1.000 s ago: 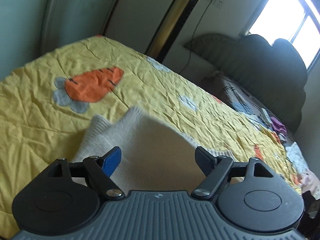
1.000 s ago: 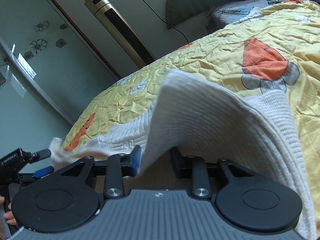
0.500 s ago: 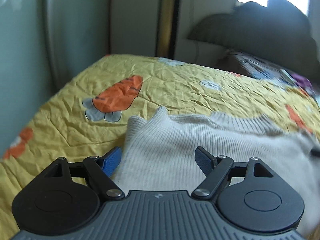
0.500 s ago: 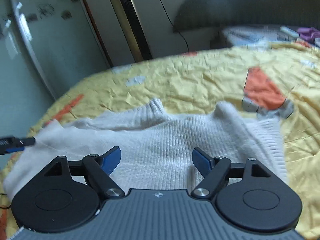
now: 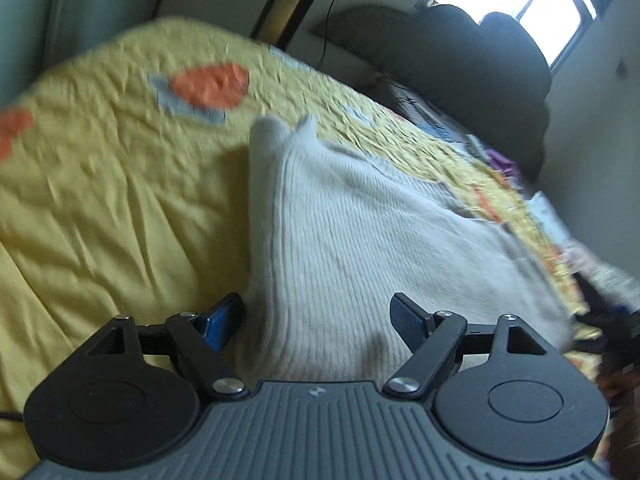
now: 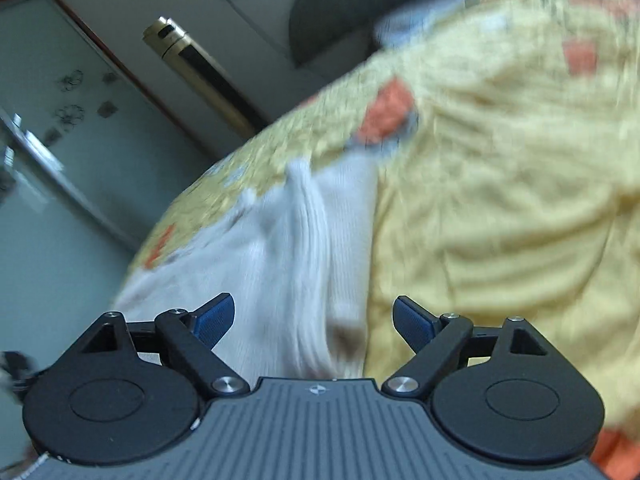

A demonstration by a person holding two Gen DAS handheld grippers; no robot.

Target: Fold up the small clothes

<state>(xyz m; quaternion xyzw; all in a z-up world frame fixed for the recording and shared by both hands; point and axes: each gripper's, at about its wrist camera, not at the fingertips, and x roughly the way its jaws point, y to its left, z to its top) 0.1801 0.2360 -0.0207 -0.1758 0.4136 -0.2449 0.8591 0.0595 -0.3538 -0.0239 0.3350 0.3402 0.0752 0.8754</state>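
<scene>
With the cream knit sweater (image 5: 360,248) lying on the yellow bed quilt (image 5: 100,208), my right tool (image 6: 314,320), jaws just opened, and left tool (image 5: 318,318) stand spread, so I next regrasp an edge.

I get daylight glaring white through the window (image 5: 532,12). Both views smear with motion blur, the bedspread (image 6: 500,208) worst. Fisheye bends the edges.

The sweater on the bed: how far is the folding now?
Done: the sweater lies on the bedspread, one fold apparently laid. In hand: nothing; left gripper open, right gripper has just opened. Left: further folds, probably; blur hides the details.
</scene>
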